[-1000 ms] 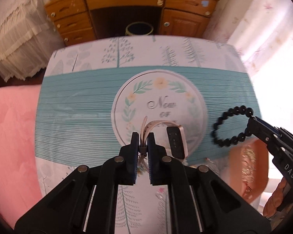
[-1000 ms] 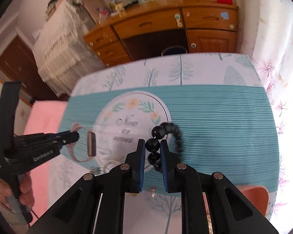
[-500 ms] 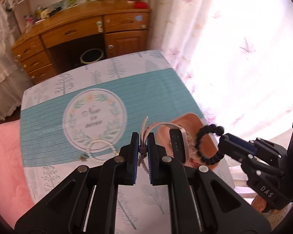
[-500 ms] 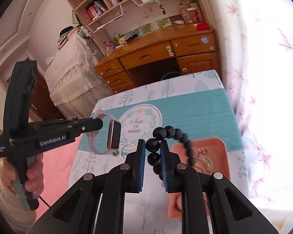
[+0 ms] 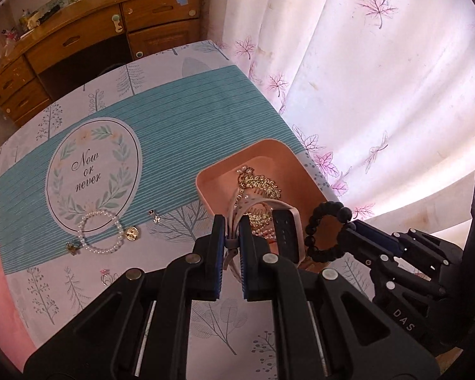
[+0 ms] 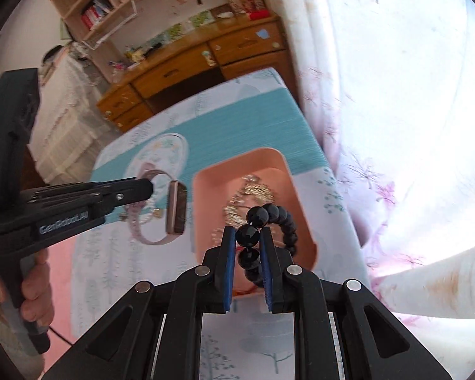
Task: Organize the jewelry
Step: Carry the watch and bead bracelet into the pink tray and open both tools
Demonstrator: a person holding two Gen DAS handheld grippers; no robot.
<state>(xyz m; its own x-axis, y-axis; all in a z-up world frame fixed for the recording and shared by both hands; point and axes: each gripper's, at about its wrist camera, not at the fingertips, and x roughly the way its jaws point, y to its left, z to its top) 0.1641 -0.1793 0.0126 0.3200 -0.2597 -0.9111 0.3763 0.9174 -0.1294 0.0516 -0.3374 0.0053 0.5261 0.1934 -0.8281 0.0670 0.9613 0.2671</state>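
My left gripper (image 5: 230, 221) is shut on the strap of a pink watch (image 5: 286, 234) and holds it above the near edge of the peach tray (image 5: 205, 183). My right gripper (image 6: 247, 236) is shut on a black bead bracelet (image 6: 280, 218) and holds it above the tray (image 6: 202, 196). The bracelet (image 5: 326, 231) hangs just right of the watch in the left wrist view. The watch (image 6: 175, 210) shows left of the tray in the right wrist view. Gold jewelry (image 5: 258, 185) lies in the tray.
A pearl bracelet (image 5: 99, 232), a gold coin-like piece (image 5: 131, 232), a small earring (image 5: 155, 217), a charm (image 5: 71, 248) and a pink ring (image 5: 106, 274) lie on the tablecloth. A curtain (image 5: 364, 79) hangs right of the table. A wooden desk (image 5: 95, 31) stands behind.
Both grippers have carried their pieces right, from above the round emblem to above the peach tray. The pearl bracelet and small pieces on the cloth have come into view.
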